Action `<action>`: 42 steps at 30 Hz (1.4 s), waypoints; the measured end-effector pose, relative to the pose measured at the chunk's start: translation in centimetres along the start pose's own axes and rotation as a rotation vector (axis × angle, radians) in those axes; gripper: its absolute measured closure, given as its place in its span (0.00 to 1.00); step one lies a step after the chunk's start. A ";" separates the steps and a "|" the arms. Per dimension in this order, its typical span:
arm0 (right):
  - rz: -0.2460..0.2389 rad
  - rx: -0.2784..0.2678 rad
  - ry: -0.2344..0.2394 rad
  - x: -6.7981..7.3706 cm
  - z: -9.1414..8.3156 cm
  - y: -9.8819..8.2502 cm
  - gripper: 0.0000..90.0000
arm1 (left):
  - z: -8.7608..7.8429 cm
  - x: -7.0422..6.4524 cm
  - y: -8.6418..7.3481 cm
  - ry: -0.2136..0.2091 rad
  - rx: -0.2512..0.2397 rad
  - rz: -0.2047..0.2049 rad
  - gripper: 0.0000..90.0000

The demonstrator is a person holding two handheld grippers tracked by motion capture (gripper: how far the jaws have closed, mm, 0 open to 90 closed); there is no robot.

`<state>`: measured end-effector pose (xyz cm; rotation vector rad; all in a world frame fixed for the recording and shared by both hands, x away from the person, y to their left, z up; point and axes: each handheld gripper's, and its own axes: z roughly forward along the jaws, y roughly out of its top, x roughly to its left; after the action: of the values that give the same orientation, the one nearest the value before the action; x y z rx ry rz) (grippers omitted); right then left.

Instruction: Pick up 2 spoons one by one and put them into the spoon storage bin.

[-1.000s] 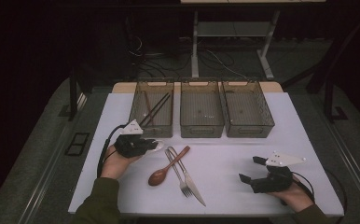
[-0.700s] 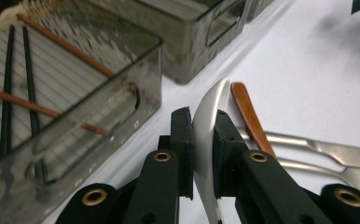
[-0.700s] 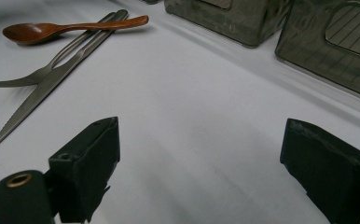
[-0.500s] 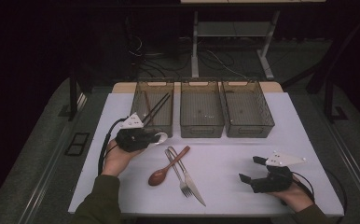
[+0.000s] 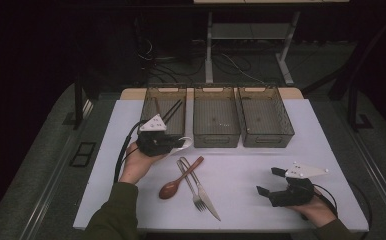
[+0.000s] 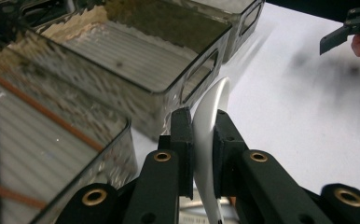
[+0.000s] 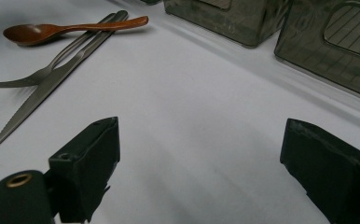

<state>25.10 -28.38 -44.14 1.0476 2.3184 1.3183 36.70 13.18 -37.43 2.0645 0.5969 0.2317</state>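
Note:
My left gripper (image 5: 178, 144) (image 6: 201, 119) is shut on a white spoon (image 5: 185, 141) (image 6: 206, 130) and holds it off the table, at the near wall between the left bin (image 5: 151, 107) and the middle bin (image 5: 216, 135). The left bin holds dark and brown chopsticks (image 5: 173, 110) (image 6: 38, 109). A brown wooden spoon (image 5: 174, 185) (image 7: 52, 31), a fork (image 5: 191, 185) (image 7: 38, 74) and a knife (image 5: 205, 194) (image 7: 43, 91) lie crossed on the white table. My right gripper (image 5: 269, 182) (image 7: 201, 149) rests open near the front right, with nothing between its jaws.
A third bin (image 5: 266, 135) stands to the right of the middle one. The white table top (image 5: 261, 160) ends at a front edge close to both hands. Dark floor and a desk frame (image 5: 208, 45) lie beyond the bins.
My left gripper has risen and moved right toward the bins with the white spoon in it. The right gripper has stayed where it was.

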 end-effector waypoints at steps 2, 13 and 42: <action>0.001 -0.004 0.002 0.0 0.0 0.0 0.14 | 0.5 0.1 0.6 -0.004 0.003 0.008 0.90; 0.008 -0.010 0.001 0.0 -0.1 0.1 0.14 | 3.2 0.6 4.7 -0.017 -0.010 0.035 0.90; 0.012 -0.023 0.010 -0.1 -0.4 0.1 0.14 | 12.0 1.9 9.6 0.020 -0.014 0.071 0.90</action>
<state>24.97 -28.66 -43.83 1.0518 2.3021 1.3545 46.10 0.94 -35.93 2.0738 0.5325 0.2974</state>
